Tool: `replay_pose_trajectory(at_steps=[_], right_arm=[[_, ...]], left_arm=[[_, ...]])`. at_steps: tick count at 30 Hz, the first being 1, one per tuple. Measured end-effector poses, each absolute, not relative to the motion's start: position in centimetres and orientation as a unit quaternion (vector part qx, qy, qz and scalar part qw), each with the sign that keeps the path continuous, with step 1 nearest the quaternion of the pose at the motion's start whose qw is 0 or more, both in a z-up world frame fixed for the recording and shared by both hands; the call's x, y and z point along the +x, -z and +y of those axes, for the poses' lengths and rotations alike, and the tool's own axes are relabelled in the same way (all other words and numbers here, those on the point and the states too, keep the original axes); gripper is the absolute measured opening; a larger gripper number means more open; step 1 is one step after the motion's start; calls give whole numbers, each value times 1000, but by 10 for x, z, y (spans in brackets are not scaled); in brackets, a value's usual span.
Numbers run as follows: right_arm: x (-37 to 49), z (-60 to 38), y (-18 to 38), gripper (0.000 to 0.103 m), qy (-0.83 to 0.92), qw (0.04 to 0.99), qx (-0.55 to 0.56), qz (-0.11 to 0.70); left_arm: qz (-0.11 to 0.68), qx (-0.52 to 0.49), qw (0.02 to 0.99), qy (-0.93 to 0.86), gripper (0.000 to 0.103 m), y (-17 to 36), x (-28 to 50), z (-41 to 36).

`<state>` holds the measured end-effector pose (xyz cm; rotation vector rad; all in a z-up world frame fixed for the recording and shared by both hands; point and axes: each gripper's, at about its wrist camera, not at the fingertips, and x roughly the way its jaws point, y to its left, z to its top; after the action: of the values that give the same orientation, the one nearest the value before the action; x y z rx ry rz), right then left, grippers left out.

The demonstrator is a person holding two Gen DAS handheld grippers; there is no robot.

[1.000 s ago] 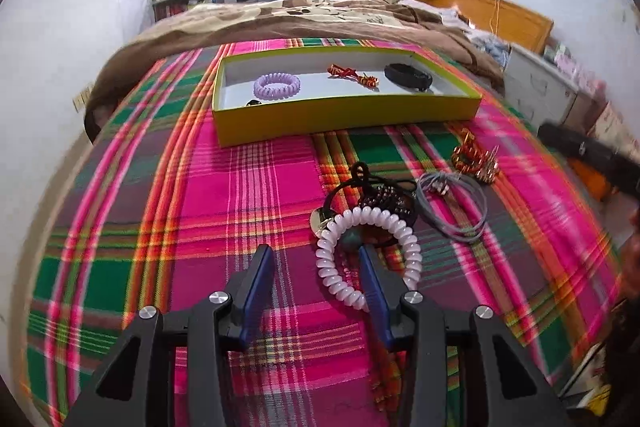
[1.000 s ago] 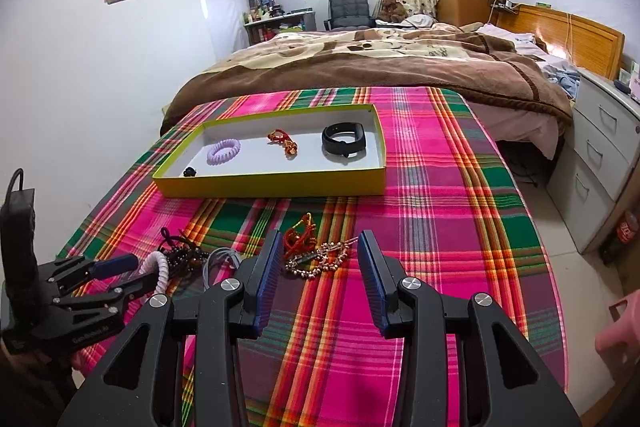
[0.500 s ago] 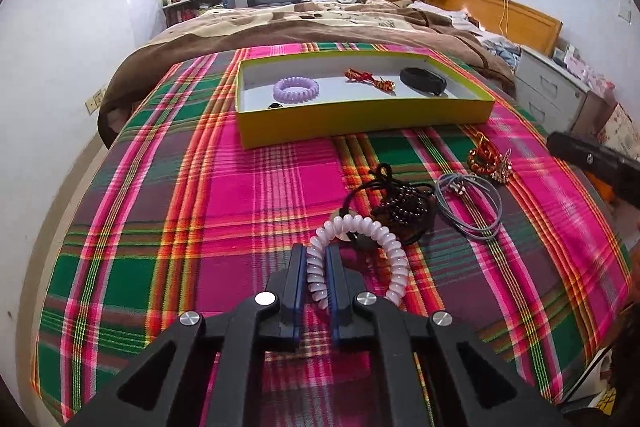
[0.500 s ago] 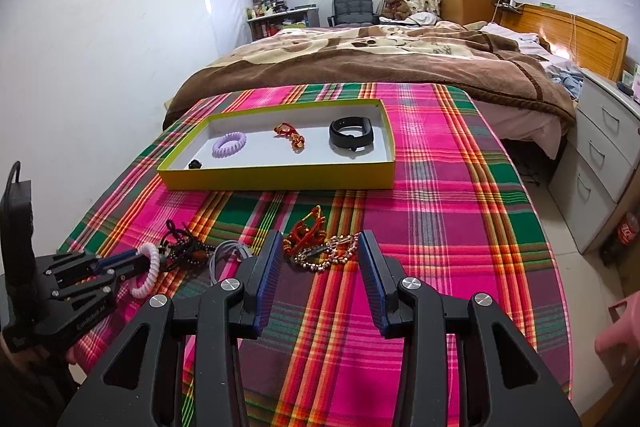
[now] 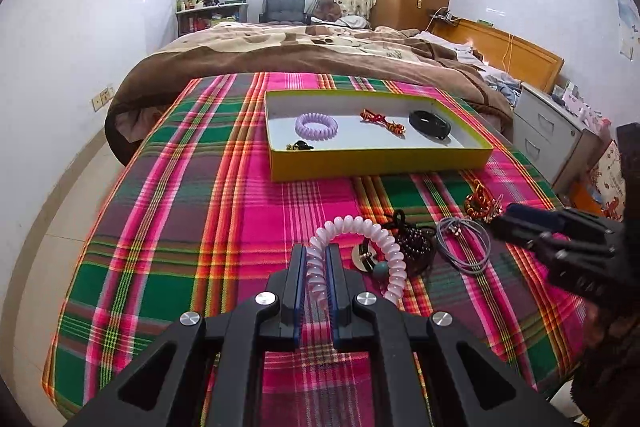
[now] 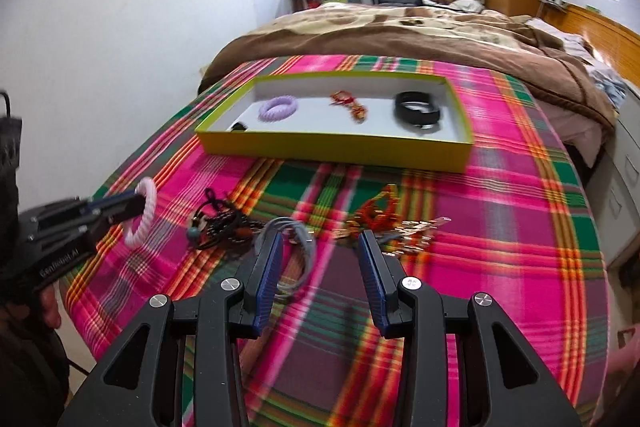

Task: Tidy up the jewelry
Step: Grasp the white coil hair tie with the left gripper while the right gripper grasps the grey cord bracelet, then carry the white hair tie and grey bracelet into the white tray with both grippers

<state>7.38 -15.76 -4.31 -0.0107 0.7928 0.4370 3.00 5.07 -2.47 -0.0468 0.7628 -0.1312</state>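
Observation:
My left gripper (image 5: 316, 253) is shut on a pale pink coil bracelet (image 5: 360, 229) and holds it just above the plaid cloth; it also shows in the right wrist view (image 6: 145, 211). My right gripper (image 6: 320, 247) is open, hovering low over a grey cord loop (image 6: 294, 231) and near orange-gold trinkets (image 6: 380, 217). A tangle of dark beads and black cord (image 5: 414, 245) lies beside the bracelet. A yellow tray (image 5: 380, 159) farther back holds a purple coil band (image 5: 317, 125), a red-gold ornament (image 5: 382, 120) and a black band (image 5: 430, 123).
The plaid cloth (image 5: 200, 195) covers a table whose edges fall away left and front. A bed with a brown blanket (image 5: 320, 51) lies behind the tray. White drawers (image 5: 548, 131) stand to the right.
My left gripper closed on the pink coil bracelet and lifted it off the cloth. My right gripper swung left and down toward the grey cord loop, staying open.

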Motion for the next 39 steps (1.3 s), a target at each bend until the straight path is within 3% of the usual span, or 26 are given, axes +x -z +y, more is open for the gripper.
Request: replay_pose_trajectory(at_steps=[14,20,25,39], right_arm=[[96,-135,59,39,-229,881,-35,414],[100,-132,64,26,-228,873,-41,429],[100,-131,65,7,-227,872,-46,431],[93,-148,56,4,-214,886,-8,411]], left_arm=[[375,-28,924,74,9,23,42,49],[378,-27,922,78,9,25,45,45],[381,-28,921,78,9,27,46,45],[377,-25,923,76,9,23,49,42]])
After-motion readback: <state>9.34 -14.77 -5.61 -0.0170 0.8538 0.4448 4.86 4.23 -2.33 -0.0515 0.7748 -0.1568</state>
